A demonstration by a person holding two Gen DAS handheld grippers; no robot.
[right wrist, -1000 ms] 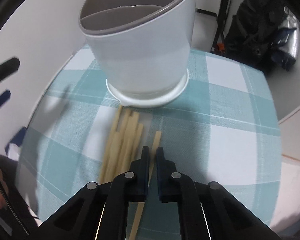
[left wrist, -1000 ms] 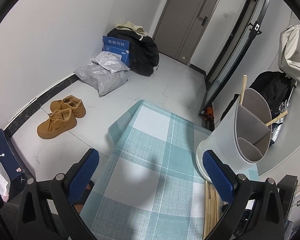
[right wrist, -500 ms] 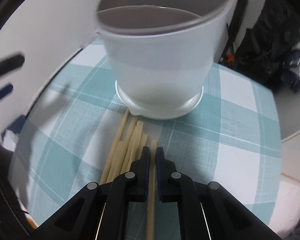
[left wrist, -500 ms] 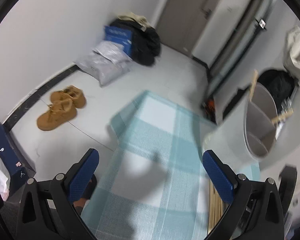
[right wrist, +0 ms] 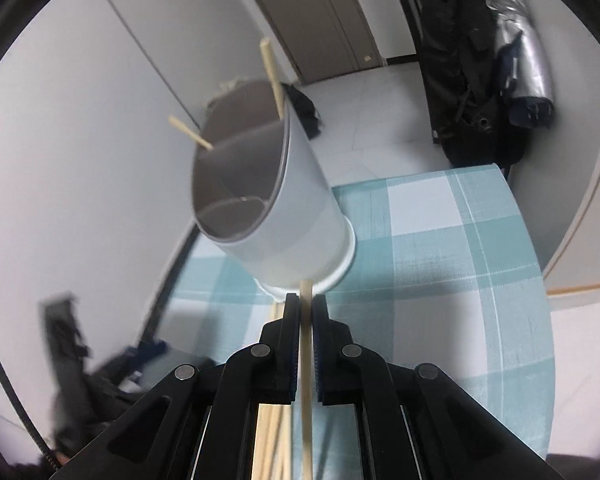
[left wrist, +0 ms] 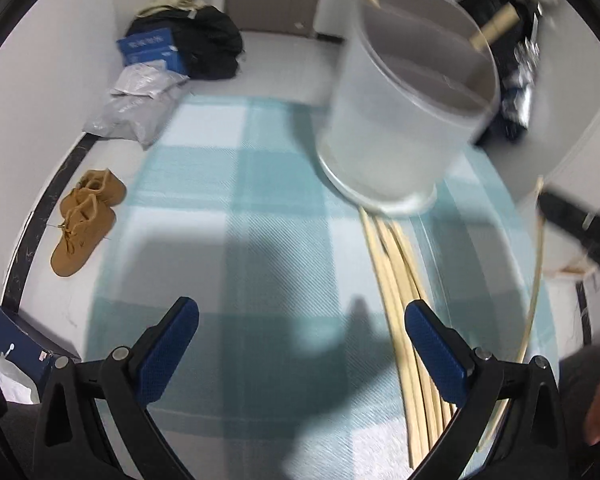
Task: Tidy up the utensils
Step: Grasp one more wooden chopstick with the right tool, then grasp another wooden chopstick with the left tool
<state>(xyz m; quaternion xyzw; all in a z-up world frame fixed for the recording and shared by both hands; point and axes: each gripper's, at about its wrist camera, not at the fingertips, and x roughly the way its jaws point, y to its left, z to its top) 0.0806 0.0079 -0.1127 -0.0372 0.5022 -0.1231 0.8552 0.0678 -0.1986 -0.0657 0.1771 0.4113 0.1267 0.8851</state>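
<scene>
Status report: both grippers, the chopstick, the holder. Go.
Right gripper shut on one chopstick, lifted. Left gripper open, holding nothing. White divided holder ahead, two chopsticks already in; loose chopsticks on the checked cloth.

My right hand-held gripper (right wrist: 306, 312), at lower center of the frame, is clamped on a single wooden chopstick (right wrist: 306, 360) that runs down between its pads. Just above its tip stands the white divided utensil holder (right wrist: 284, 216) on the teal-checked counter (right wrist: 440, 264), two sticks (right wrist: 274, 80) jutting from its top. More chopsticks (right wrist: 270, 432) lie below left.
</scene>
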